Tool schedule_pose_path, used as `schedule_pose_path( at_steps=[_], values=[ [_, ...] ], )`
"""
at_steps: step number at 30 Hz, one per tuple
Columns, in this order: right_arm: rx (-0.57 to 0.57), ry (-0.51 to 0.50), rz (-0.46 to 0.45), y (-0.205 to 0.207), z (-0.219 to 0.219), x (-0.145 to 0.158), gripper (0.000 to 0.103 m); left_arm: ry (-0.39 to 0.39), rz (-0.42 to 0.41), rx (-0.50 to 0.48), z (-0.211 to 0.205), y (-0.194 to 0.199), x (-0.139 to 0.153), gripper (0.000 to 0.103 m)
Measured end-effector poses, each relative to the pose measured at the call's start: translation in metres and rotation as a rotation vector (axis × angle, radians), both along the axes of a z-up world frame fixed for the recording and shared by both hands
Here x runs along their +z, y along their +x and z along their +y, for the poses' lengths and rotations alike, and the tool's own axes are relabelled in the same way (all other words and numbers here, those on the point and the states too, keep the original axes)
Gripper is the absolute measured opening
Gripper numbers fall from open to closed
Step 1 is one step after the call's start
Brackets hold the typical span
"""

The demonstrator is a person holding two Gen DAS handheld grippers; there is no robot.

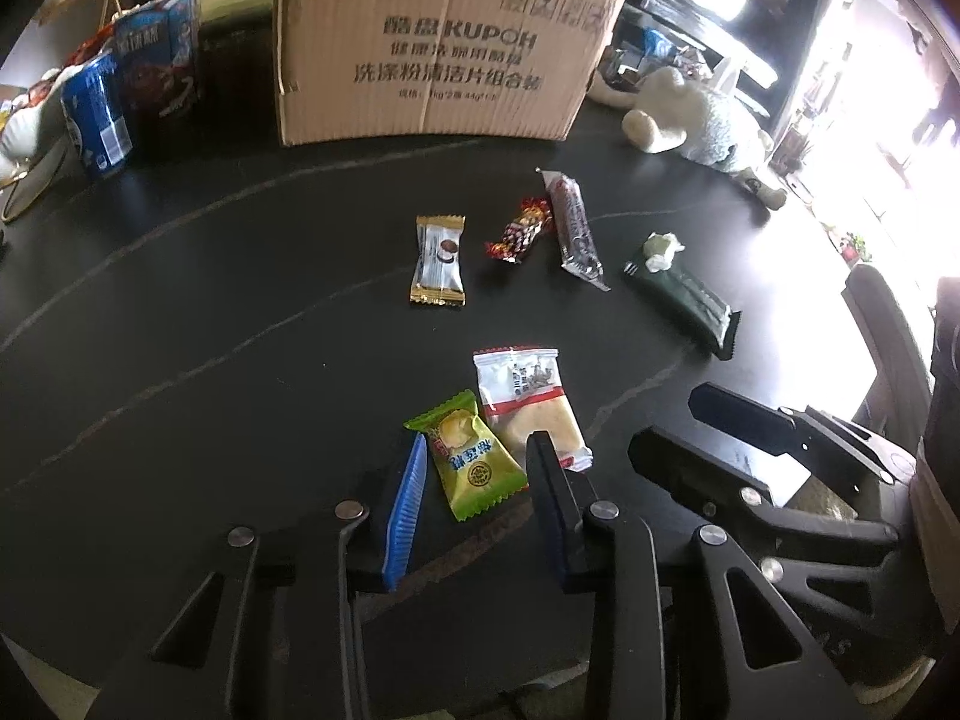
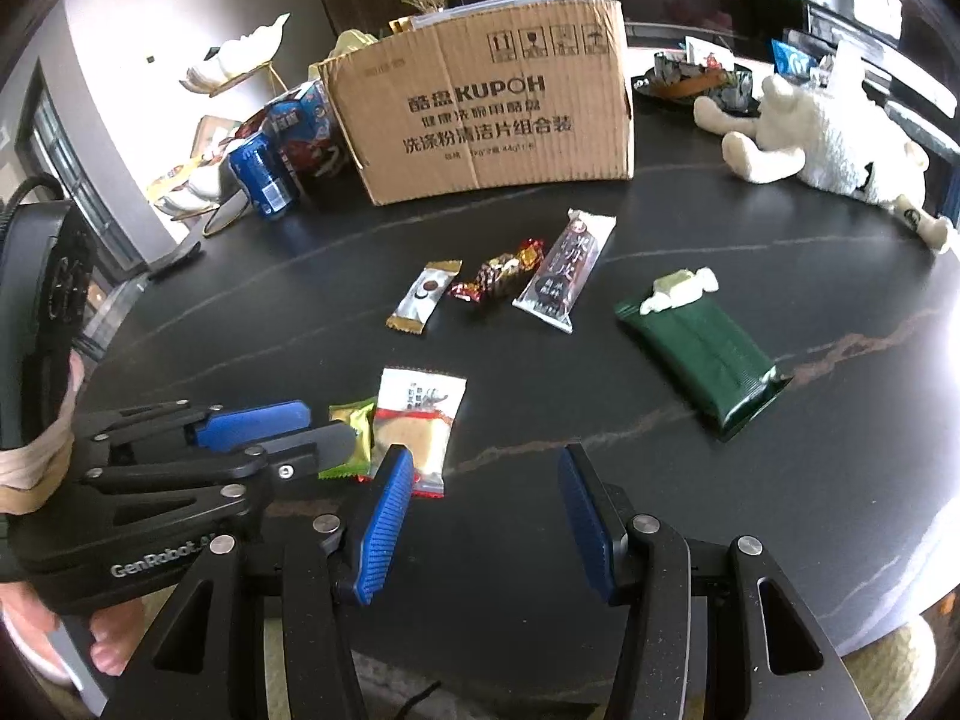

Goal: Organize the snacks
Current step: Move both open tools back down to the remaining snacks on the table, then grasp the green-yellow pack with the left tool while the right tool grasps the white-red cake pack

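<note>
Pickup of the green packet (image 1: 470,457) looks to be the step in hand: the left gripper (image 1: 474,468) sits low over the table (image 1: 180,360) with its jaws apart, one finger on either side of that packet and not yet closed on it. The right gripper (image 2: 486,498) is also spread wide and holds nothing; it hovers over bare table just right of the packet.

Next, I judge, the left jaws need to close across the packet's puffed middle, then lift and carry it to the cardboard box (image 1: 444,48) that stands far behind the packet. Its crinkly film may slide or crumple, so a centred grip would help, clear of the white packet (image 1: 528,402) that touches the green one on its right side.

Taking the green packet as the landmark, the other snacks lie beyond it: a gold-edged sachet (image 1: 440,260), flat and foil-like; a red twist candy (image 1: 521,229), shiny and knotted at the ends; a long silver bar (image 1: 573,228); and, further right, a dark green pack (image 1: 684,300), oblong and soft, with a pale wrapped sweet (image 1: 660,249) on its far end. The white packet is clear at the bottom and shows a tan biscuit. The table is dark and smooth with thin pale veins, the gripper pads (image 1: 405,516) ribbed blue.
</note>
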State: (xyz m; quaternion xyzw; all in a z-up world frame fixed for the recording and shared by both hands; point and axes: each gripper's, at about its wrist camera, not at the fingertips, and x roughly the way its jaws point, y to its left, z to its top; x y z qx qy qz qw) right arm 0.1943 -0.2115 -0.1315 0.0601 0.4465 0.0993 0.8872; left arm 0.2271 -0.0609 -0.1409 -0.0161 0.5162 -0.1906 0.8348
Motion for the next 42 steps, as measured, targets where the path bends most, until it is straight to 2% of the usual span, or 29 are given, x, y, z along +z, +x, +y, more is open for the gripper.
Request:
schedule_pose_path(
  at_steps=[9,15,17,29,35,37,39,42],
  values=[
    [0.014,0.018,0.017,0.004,0.005,-0.008,0.051,0.018,0.009,0.023,0.0,0.008,-0.009,0.032],
    [0.014,0.019,0.019,0.006,0.006,-0.009,0.051,0.014,0.011,0.028,0.001,0.01,-0.013,0.025],
    [0.016,0.023,0.018,0.007,0.008,-0.009,0.051,0.007,0.013,0.032,0.004,0.011,-0.013,0.02],
    [0.051,-0.016,0.017,0.018,0.03,-0.013,0.051,-0.021,0.001,0.06,0.029,0.007,-0.009,0.019],
    [0.068,-0.068,0.033,0.026,0.044,-0.021,0.051,-0.026,-0.015,0.074,0.04,0.004,-0.008,0.019],
    [0.076,-0.102,0.02,0.026,0.048,-0.023,0.049,-0.038,-0.009,0.076,0.043,0.005,-0.009,0.019],
    [0.085,-0.135,0.009,0.027,0.053,-0.023,0.041,-0.042,-0.012,0.076,0.045,0.004,-0.008,0.019],
    [0.097,-0.148,0.003,0.027,0.057,-0.023,0.037,-0.047,-0.013,0.077,0.045,0.005,-0.008,0.019]
  ],
)
